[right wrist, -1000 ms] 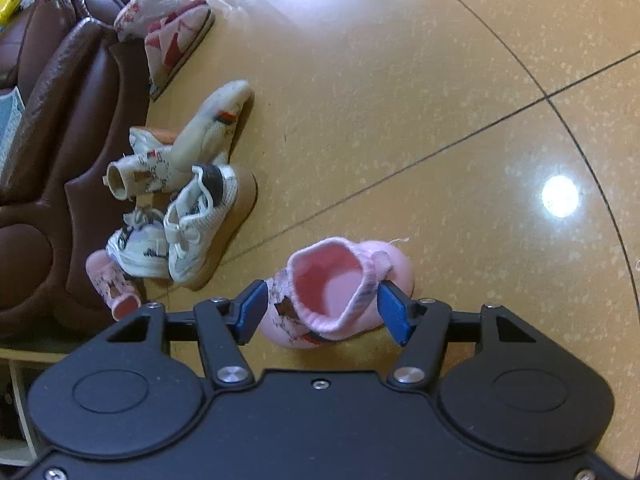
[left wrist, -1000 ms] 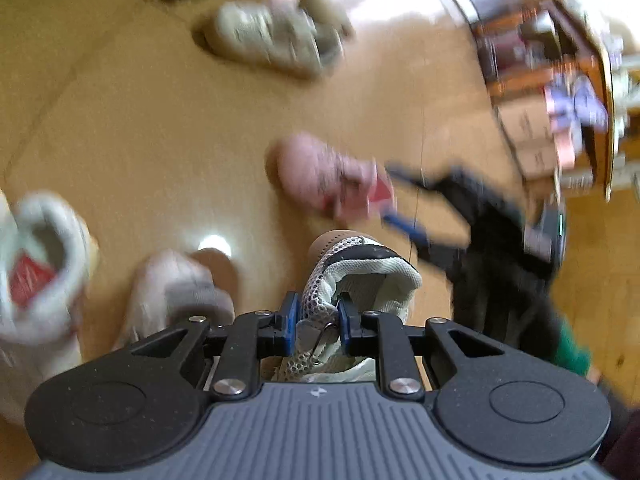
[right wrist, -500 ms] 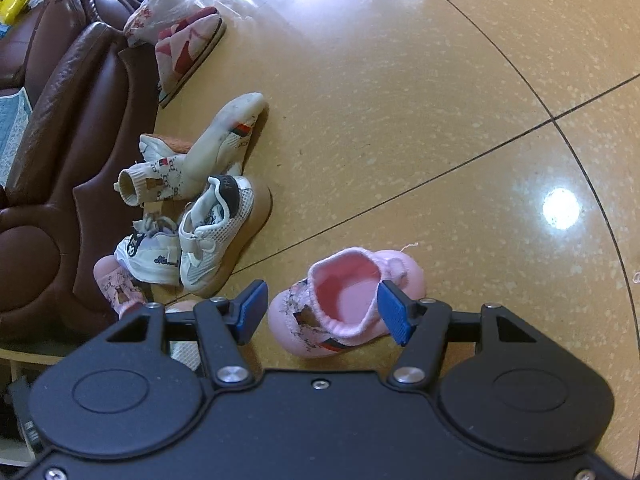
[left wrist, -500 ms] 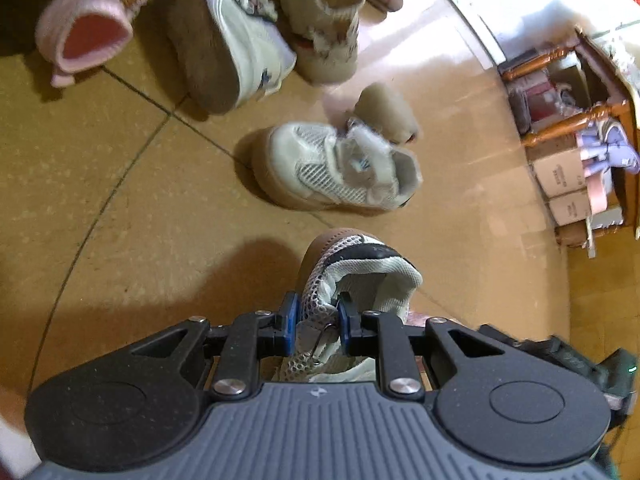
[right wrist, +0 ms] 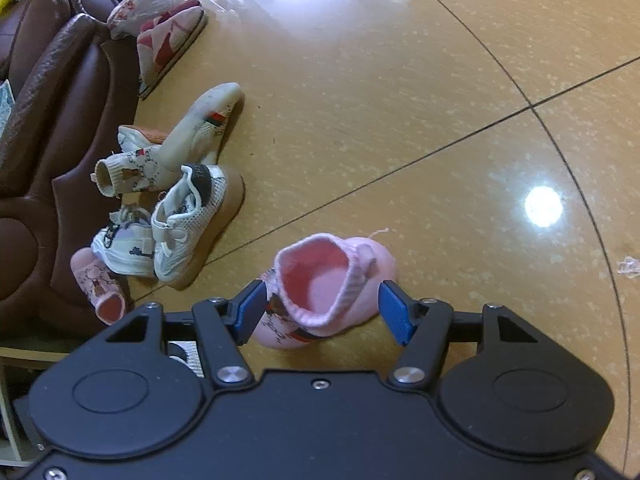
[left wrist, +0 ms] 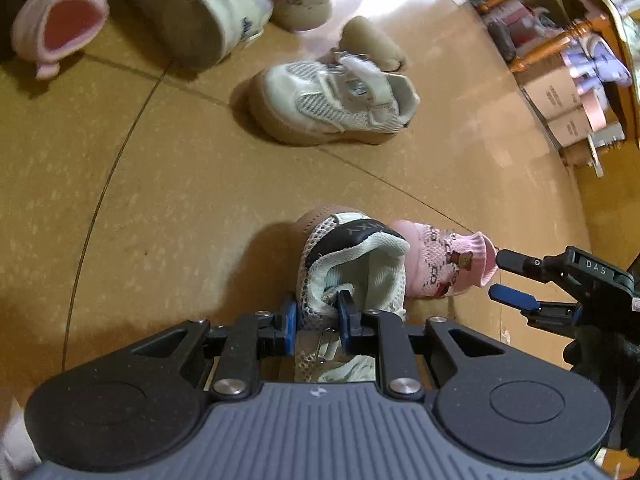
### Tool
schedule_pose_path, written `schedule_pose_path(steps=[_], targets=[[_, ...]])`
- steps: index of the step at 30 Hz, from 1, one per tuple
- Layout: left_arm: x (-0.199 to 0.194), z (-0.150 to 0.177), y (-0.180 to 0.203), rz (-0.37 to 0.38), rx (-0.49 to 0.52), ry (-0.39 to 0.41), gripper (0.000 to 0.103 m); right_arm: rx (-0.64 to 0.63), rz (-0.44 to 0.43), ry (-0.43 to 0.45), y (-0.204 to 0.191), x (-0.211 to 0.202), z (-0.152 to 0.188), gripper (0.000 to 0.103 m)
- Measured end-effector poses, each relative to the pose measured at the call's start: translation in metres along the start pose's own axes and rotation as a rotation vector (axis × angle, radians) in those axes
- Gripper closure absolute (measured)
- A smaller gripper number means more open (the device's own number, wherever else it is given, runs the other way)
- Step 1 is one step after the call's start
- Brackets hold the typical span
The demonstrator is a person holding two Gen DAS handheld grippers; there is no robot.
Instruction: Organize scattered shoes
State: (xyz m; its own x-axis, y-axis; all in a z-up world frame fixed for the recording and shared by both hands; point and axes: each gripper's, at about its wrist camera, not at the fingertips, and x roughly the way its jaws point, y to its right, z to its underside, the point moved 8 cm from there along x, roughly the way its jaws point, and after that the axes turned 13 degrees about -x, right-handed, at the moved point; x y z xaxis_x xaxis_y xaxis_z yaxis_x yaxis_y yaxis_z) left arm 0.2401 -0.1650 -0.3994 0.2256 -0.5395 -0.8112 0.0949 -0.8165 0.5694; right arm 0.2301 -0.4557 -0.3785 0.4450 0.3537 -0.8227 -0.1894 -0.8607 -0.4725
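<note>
The left tool (left wrist: pixel 318 314) pinches the mesh sneaker's (left wrist: pixel 352 264) collar; the right tool (right wrist: pixel 322 308) stands wide, the pink sock shoe (right wrist: pixel 328 288) between its untouching pads.

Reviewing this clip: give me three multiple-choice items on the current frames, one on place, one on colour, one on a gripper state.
1. Where does the pink sock shoe sit?
A. On the sofa
B. On the floor between the right gripper fingers
C. On a shelf

2. What colour are the gripper pads?
A. Blue
B. Red
C. Yellow

3. What is the left gripper doing?
A. Hanging open
B. Shut on nothing
C. Pinching the mesh sneaker collar

Answers: B, it rests on tiles between spread pads; A, blue faces show; C, pads clamp the fabric.
</note>
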Motion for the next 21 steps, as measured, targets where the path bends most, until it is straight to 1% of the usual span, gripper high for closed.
schedule_pose_path(steps=[1,3,4,5,6,7,9,10,11,13,15,16,17,18,19,20,21], targets=[[0.002,-0.002,0.001,-0.006,0.022,-0.007,0.084,-0.006,0.004,-0.004,-0.002,0.0,0.002,0.039],[0.007,-0.004,0.001,-0.037,0.039,-0.01,0.08,-0.022,0.021,-0.009,-0.001,0.0,0.004,0.039],[0.009,-0.004,0.0,-0.052,0.04,-0.012,0.073,-0.02,0.026,-0.008,0.0,0.001,0.005,0.039],[0.011,-0.004,0.0,-0.059,0.038,-0.017,0.056,-0.017,0.031,-0.006,0.002,0.001,0.005,0.039],[0.014,-0.004,0.0,-0.061,0.036,-0.018,0.049,-0.011,0.042,0.0,0.004,0.001,0.004,0.039],[0.015,-0.005,-0.001,-0.064,0.026,-0.011,0.044,-0.004,0.053,0.005,0.007,0.001,0.003,0.039],[0.011,-0.006,-0.005,-0.047,-0.01,-0.002,0.044,0.027,0.047,0.013,0.011,0.005,0.002,0.043],[0.007,-0.007,-0.007,-0.031,-0.031,0.01,0.044,0.042,0.038,0.009,0.012,0.008,0.002,0.047],[0.0,-0.01,-0.01,-0.008,-0.062,0.032,0.044,0.046,0.045,0.005,0.012,0.011,0.003,0.05],[-0.013,-0.016,-0.014,0.014,-0.103,0.08,0.044,0.054,0.058,-0.005,0.012,0.018,0.004,0.052],[-0.027,-0.024,-0.017,-0.002,-0.103,0.131,0.044,0.059,0.07,-0.009,0.012,0.023,0.004,0.055],[-0.035,-0.031,-0.018,-0.031,-0.085,0.166,0.044,0.052,0.098,0.005,0.01,0.024,0.004,0.056],[-0.049,-0.043,-0.022,-0.074,-0.061,0.233,0.044,0.046,0.113,0.015,0.01,0.025,0.002,0.059],[-0.059,-0.05,-0.025,-0.099,-0.05,0.275,0.044,0.039,0.129,0.026,0.01,0.026,0.0,0.063],[-0.069,-0.06,-0.03,-0.133,-0.039,0.322,0.044,0.029,0.125,0.046,0.009,0.026,-0.006,0.079],[-0.085,-0.074,-0.038,-0.184,-0.022,0.393,0.044,0.018,0.122,0.067,0.007,0.025,-0.012,0.08],[-0.098,-0.086,-0.045,-0.232,-0.002,0.447,0.044,0.012,0.119,0.061,0.004,0.028,-0.015,0.08]])
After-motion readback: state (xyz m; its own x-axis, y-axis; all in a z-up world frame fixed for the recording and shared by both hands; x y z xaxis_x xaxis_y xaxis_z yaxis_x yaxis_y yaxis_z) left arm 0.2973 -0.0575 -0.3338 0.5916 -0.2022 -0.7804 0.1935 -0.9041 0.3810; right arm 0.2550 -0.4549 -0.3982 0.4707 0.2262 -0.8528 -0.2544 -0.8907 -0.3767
